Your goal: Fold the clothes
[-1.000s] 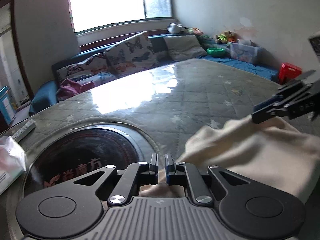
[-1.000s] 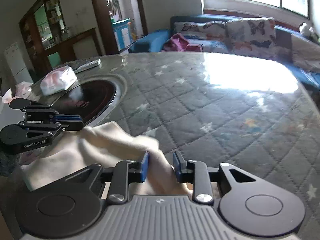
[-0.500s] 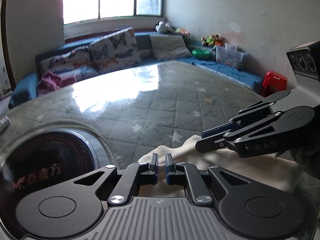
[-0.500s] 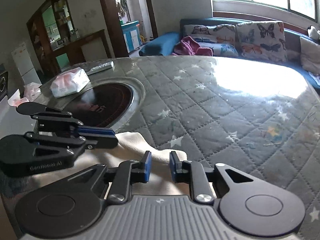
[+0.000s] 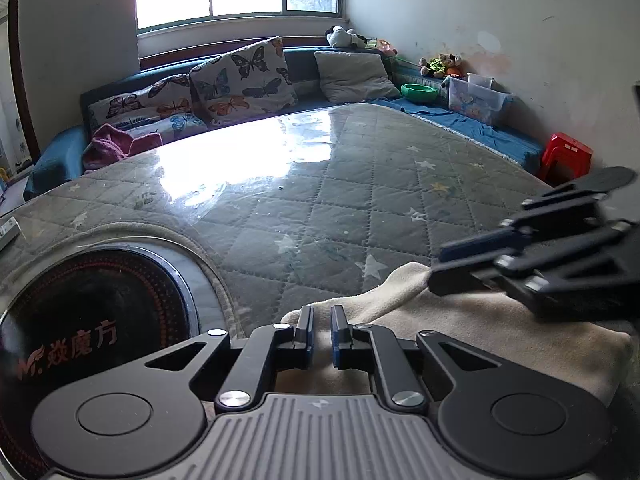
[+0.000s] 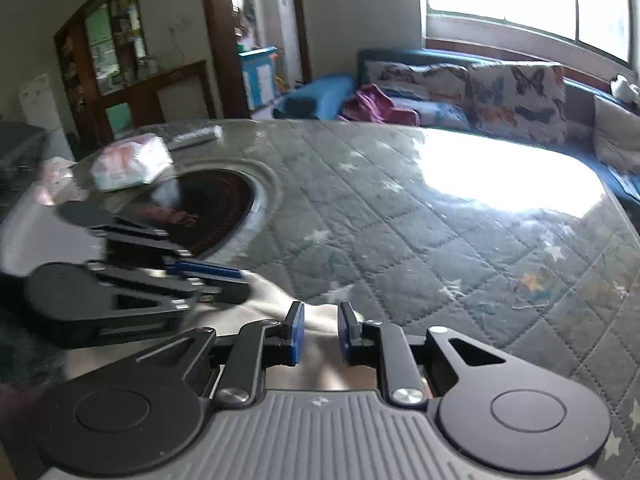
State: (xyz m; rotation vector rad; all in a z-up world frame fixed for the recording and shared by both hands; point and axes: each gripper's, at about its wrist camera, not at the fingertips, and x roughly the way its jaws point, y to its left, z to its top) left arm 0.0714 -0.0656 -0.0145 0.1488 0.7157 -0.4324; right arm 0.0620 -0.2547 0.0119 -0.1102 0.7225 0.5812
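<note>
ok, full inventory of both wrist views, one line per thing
cream garment: 1, cream, near table edge, bunched under both grippers
quilted table cover: 1, grey-green with stars, under glossy clear sheet
round hotplate: 1, black with red print, set into table, left
tissue pack: 1, white and pink, beyond hotplate
remote: 1, grey, far table edge
butterfly cushions: several, on blue sofa under window
pink cloth: 1, sofa's left end
red stool: 1, by right wall
left gripper: black, blue pads, shut on garment
right gripper: same, pinching garment edge

Orange characters "焱魔方" on the black round cooktop [image 5: 92,320]
</note>
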